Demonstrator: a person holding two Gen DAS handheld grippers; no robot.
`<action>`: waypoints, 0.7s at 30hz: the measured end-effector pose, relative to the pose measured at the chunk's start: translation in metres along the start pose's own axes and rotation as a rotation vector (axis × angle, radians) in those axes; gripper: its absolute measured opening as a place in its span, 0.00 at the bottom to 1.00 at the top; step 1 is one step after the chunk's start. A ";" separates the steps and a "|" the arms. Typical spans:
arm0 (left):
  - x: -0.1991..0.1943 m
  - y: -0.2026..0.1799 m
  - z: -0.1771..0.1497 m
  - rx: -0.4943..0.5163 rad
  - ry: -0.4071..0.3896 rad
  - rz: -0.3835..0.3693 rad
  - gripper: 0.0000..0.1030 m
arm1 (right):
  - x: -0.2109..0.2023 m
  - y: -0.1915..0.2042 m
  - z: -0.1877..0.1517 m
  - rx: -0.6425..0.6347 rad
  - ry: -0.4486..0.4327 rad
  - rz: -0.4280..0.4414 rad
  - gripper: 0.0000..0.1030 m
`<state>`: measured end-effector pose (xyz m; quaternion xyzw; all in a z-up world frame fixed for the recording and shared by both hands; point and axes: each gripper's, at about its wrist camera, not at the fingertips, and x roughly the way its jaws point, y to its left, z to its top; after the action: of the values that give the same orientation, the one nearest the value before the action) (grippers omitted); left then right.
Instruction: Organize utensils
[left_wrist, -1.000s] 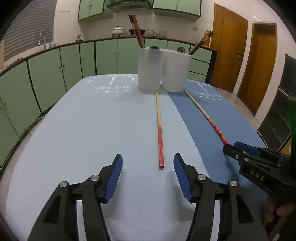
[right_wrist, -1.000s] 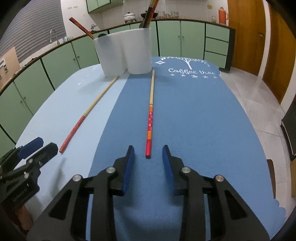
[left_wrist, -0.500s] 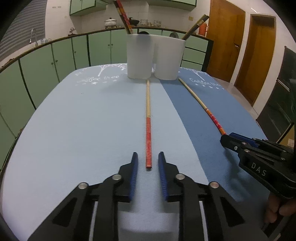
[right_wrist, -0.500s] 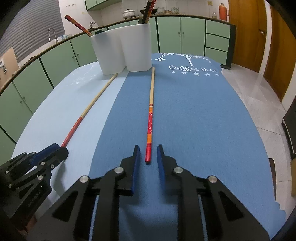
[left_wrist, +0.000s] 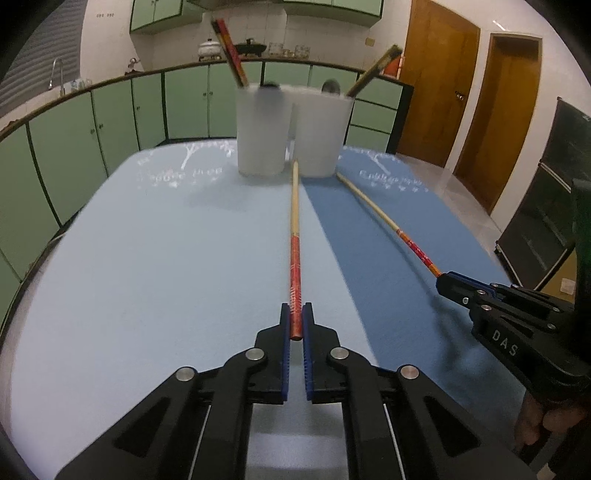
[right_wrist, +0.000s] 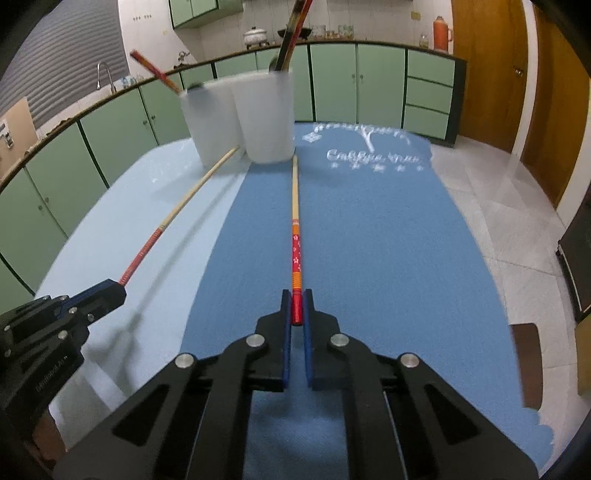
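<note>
Two long chopsticks lie on the table, pointing at two white holders (left_wrist: 262, 129) (right_wrist: 266, 118) at the far end. In the left wrist view, the bamboo chopstick with a red end (left_wrist: 294, 221) runs straight ahead; my left gripper (left_wrist: 296, 308) is closing down on that red end, pads pressing both sides. In the right wrist view, my right gripper (right_wrist: 296, 295) is closing the same way on the red end of the flowered orange-and-red chopstick (right_wrist: 295, 206). Each gripper also shows in the other's view: right gripper (left_wrist: 443, 284), left gripper (right_wrist: 110, 291). Other chopsticks stand in the holders.
A light blue mat (left_wrist: 166, 258) and a darker blue mat (right_wrist: 369, 240) cover the table, which drops off at both sides. Green cabinets (left_wrist: 110, 122) curve behind the table. Wooden doors (left_wrist: 436, 92) stand at the back right.
Both grippers went from open to shut, each closing on the red end of the chopstick in front of it. The left gripper also shifted to centre on its chopstick.
</note>
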<state>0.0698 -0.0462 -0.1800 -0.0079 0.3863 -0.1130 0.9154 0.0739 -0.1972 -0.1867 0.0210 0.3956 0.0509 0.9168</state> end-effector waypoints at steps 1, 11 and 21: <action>-0.006 -0.001 0.004 0.007 -0.012 0.003 0.06 | -0.005 -0.001 0.003 -0.004 -0.012 -0.002 0.05; -0.028 0.000 0.022 0.036 -0.001 -0.004 0.06 | -0.041 0.002 0.026 -0.060 -0.107 -0.023 0.05; 0.033 0.022 0.004 -0.035 0.095 0.016 0.06 | -0.005 0.010 0.000 -0.055 -0.025 -0.037 0.05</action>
<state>0.0993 -0.0325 -0.2029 -0.0155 0.4312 -0.0992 0.8966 0.0700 -0.1882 -0.1826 -0.0110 0.3830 0.0448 0.9226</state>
